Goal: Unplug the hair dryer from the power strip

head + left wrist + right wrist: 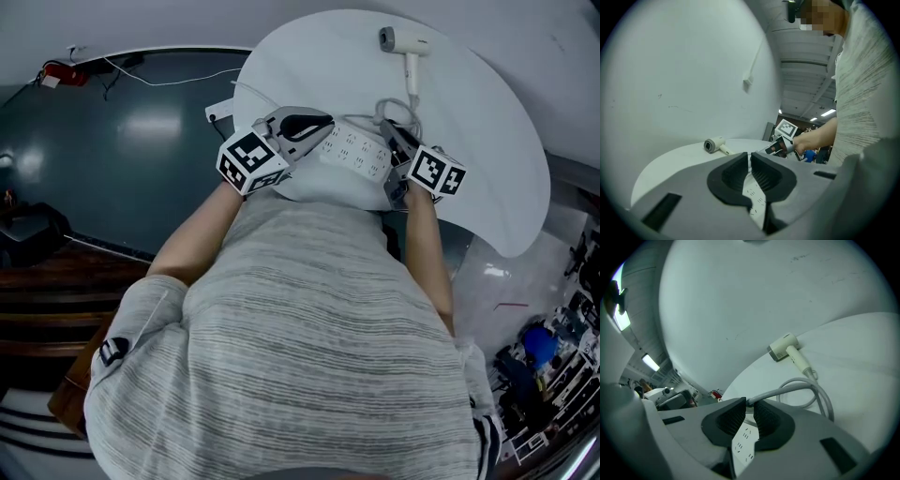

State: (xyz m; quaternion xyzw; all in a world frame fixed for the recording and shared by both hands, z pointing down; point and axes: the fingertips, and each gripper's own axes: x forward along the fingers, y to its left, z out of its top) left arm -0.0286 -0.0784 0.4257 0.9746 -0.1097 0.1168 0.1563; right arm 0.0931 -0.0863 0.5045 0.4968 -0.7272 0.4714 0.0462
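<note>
Left gripper [750, 158] jaws were together above the power strip [354, 150]; its markings were too small to read. Right gripper [750, 405] jaws were clamped on the grey cord [806, 387].

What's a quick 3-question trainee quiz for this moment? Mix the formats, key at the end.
1. True or false: the hair dryer stands upright on the white table.
2. Multiple choice: what are the jaws of the right gripper shut on? A) the dryer's handle B) the grey cord C) nothing
3. Fill in: in the head view, the white slab with rows of sockets near the table's front edge is a ____.

Key
1. False: it lies on its side.
2. B
3. power strip
</note>
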